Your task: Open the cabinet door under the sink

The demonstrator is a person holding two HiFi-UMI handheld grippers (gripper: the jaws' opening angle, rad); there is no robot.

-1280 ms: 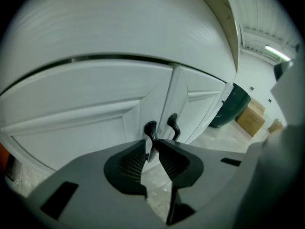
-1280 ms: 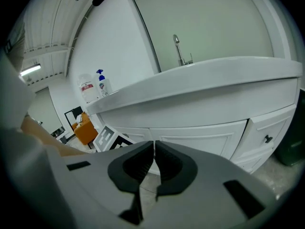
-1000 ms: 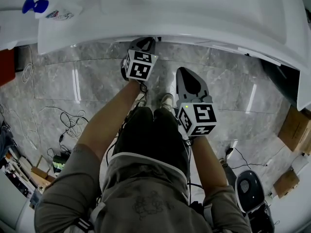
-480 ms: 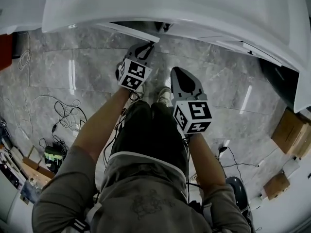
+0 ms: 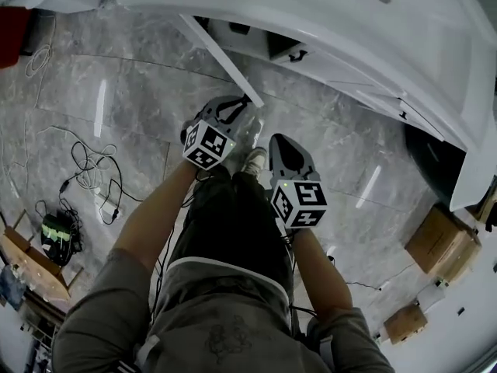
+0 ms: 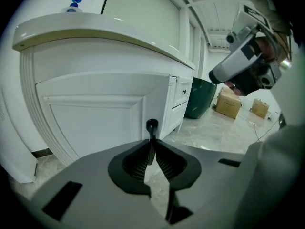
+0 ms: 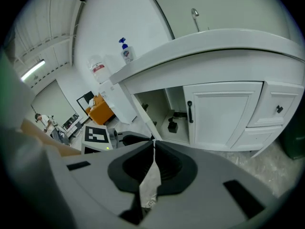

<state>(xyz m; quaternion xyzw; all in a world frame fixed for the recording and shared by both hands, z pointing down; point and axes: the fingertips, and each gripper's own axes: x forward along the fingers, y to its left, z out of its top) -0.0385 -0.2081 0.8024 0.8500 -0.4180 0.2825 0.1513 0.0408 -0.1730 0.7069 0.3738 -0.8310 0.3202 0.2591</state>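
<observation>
Left tongs (image 6: pixel 151 141) clamped on the black handle (image 6: pixel 151 126) of the left cabinet door (image 6: pixel 95 123). Door stands swung well out under the counter (image 6: pixel 95 32), cabinet interior (image 7: pixel 159 111) exposed. Right tongs (image 7: pixel 153 146) together, empty. Looks nearly done: only the release is left.

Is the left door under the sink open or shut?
Open. The door stands swung out, the cabinet's inside shows, and the left hand-held gripper grips its handle.

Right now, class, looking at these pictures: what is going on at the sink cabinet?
A person's left hand-held gripper is clamped on the black handle of the cabinet door under the sink, and that door stands swung well open. The right hand-held gripper hangs beside it, shut and empty.
</observation>
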